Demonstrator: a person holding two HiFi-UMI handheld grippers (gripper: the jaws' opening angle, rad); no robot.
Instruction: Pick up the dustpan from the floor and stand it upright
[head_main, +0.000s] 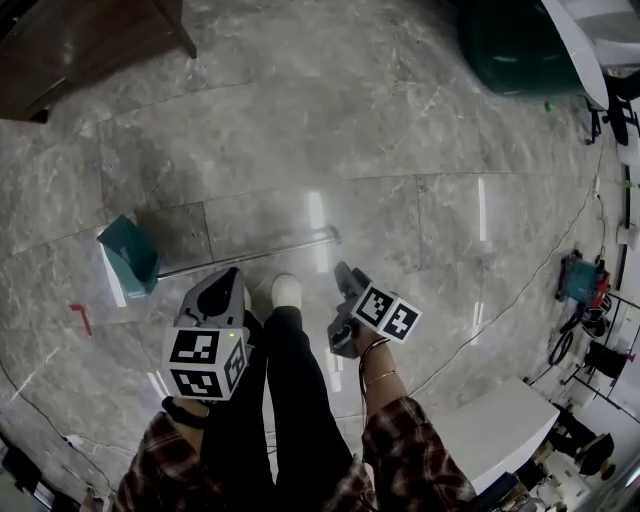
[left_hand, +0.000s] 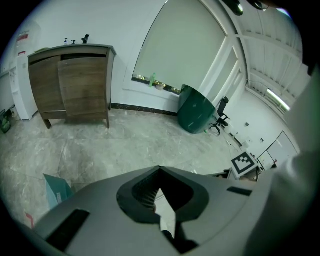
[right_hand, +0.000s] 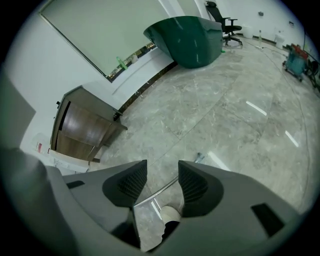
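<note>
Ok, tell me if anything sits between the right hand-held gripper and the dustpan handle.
Nothing visible does. The right hand-held gripper, jaws apart, points at the dustpan handle lying on the floor, with only bare floor between. The person's shoe is beside it, off the path.

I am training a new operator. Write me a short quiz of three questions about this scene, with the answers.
1. True or false: the teal plastic dustpan with the long metal handle lies on the grey marble floor, in neither gripper.
2. Which gripper has its jaws apart? A: left gripper; B: right gripper; C: both.
3. Which brown wooden piece of furniture stands at the white wall?
Key: 1 true; 2 B; 3 the cabinet.
</note>
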